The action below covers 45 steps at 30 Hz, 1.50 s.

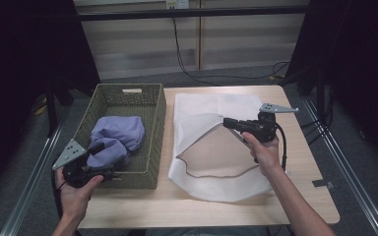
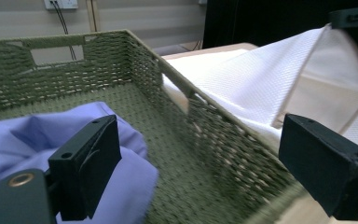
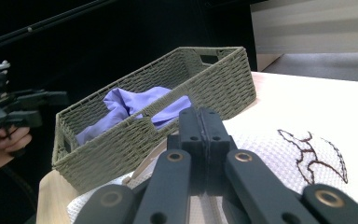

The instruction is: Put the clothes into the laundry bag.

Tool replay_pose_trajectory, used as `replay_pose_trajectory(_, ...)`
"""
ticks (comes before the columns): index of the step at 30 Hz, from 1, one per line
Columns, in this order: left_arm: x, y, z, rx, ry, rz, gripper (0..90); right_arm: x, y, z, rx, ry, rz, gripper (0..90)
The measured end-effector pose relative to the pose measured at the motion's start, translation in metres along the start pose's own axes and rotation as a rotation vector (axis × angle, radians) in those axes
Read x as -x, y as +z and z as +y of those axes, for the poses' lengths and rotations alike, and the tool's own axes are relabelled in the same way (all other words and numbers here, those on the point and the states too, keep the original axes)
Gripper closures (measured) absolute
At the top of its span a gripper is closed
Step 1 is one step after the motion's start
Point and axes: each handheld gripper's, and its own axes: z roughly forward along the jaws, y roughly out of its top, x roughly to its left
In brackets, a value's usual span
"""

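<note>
Gripper states are being read first: the right gripper (image 1: 231,123) is being held with its jaws pressed together on an edge of the white cloth (image 1: 211,147), which is being lifted off the counter (image 1: 305,162) into a tent beneath it. The left gripper (image 1: 101,160) is being held with its jaws wide apart, over the near end of the woven basket (image 1: 155,113).

Below and beyond the right gripper, the white cloth is lying spread over the counter, its raised flap showing a smooth tan underside. A dark stitched outline (image 3: 314,151) is seen on its textured face, just right of the closed jaws.

To the left of the right gripper, the basket is standing beside the cloth. Between and ahead of the left gripper's jaws, a crumpled lilac garment (image 2: 9,140) is lying inside the basket.

Both fabrics are judged light, soft and limp; sagging is to be expected. Hold is best taken at an edge or a bunched fold.
</note>
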Motion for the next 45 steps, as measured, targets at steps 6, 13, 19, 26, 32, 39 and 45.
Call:
replay_pose_trajectory(6,-0.023,0.014,0.015,-0.085,0.010,0.016,8.3,0.000,0.000,0.000,-0.005,-0.002,0.001,90.0)
replay_pose_trajectory(13,-0.049,0.027,0.038,-0.161,0.005,-0.013,9.6,0.000,0.002,-0.001,-0.012,-0.007,0.000,90.0)
replay_pose_trajectory(19,-0.064,0.051,0.042,-0.255,0.024,0.004,7.8,-0.001,0.001,-0.001,-0.020,-0.016,0.000,90.0)
replay_pose_trajectory(26,-0.089,0.080,0.033,-0.331,-0.028,0.034,8.9,0.000,0.000,-0.002,-0.026,-0.017,0.000,90.0)
replay_pose_trajectory(32,-0.108,0.102,0.022,-0.454,-0.077,0.038,7.8,0.000,0.001,-0.002,-0.029,-0.016,0.001,90.0)
replay_pose_trajectory(39,-0.113,0.115,0.017,-0.543,-0.093,0.032,7.6,0.001,0.002,-0.003,-0.031,-0.016,0.004,90.0)
replay_pose_trajectory(45,-0.112,0.130,0.009,-0.679,-0.087,-0.015,7.2,0.000,0.001,-0.003,-0.033,-0.014,0.000,90.0)
